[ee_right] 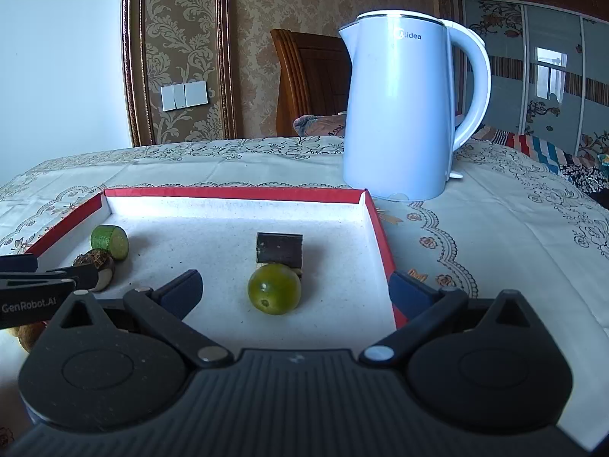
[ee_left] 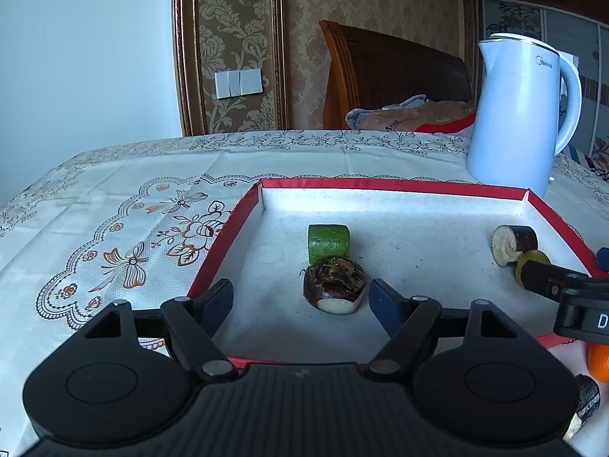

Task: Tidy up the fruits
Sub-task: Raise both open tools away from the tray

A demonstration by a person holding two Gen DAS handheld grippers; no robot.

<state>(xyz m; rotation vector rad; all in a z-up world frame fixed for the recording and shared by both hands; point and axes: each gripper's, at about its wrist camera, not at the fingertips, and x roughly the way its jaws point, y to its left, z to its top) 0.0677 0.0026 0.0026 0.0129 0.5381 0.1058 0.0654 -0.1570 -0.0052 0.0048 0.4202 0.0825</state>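
I count four pieces inside the red-rimmed tray: one cucumber chunk, one taro piece touching its near side, one eggplant chunk, one green round fruit just in front of it. My left tongs gape empty around the taro; my right tongs spread wide, empty, flanking the green fruit. One white kettle stands on the tabletop behind the tray

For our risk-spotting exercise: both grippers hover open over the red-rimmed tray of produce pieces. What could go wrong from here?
1. The green round fruit could roll when nudged; it touches the eggplant piece.
2. The left gripper reaching for the taro piece may knock the cucumber piece close behind it.
3. The kettle stands near the tray; a wide swing might hit it.
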